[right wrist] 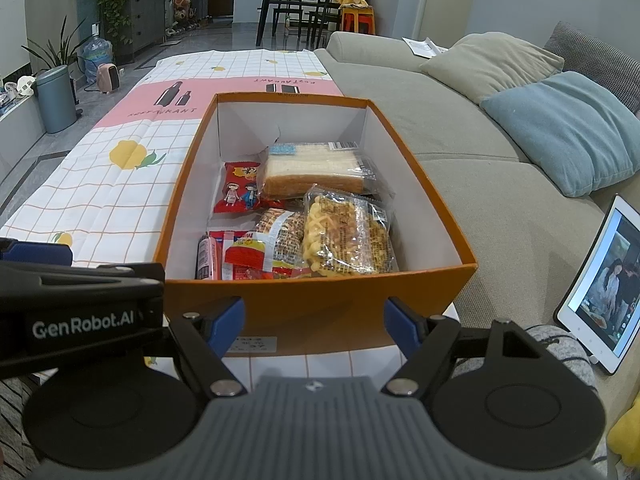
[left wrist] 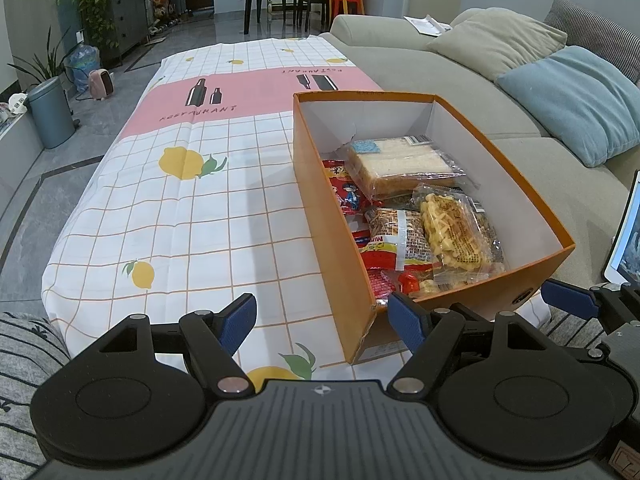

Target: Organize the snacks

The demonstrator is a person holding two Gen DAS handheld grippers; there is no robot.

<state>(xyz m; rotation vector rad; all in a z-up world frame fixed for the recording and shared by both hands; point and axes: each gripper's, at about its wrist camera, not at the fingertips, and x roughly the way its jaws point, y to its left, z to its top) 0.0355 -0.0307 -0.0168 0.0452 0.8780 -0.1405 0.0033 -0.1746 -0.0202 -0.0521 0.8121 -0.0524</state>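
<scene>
An orange cardboard box (left wrist: 336,216) (right wrist: 304,304) with white inner walls stands on the right side of a low table. Inside lie several wrapped snacks: a sandwich pack (right wrist: 316,170) (left wrist: 396,162), a clear bag of yellow crisps (right wrist: 340,236) (left wrist: 456,236), a small red packet with cartoon figures (right wrist: 238,194) (left wrist: 348,194), and a red-and-brown packet (right wrist: 260,250) (left wrist: 396,240). My left gripper (left wrist: 322,318) is open and empty, held near the box's near left corner. My right gripper (right wrist: 314,322) is open and empty in front of the box's near wall.
The table wears a checked cloth (left wrist: 180,208) with lemons and a pink band. A grey sofa (right wrist: 460,152) with a blue cushion (right wrist: 568,132) runs along the right. A tablet (right wrist: 600,284) leans at the right. A bin (left wrist: 50,114) stands on the floor at the left.
</scene>
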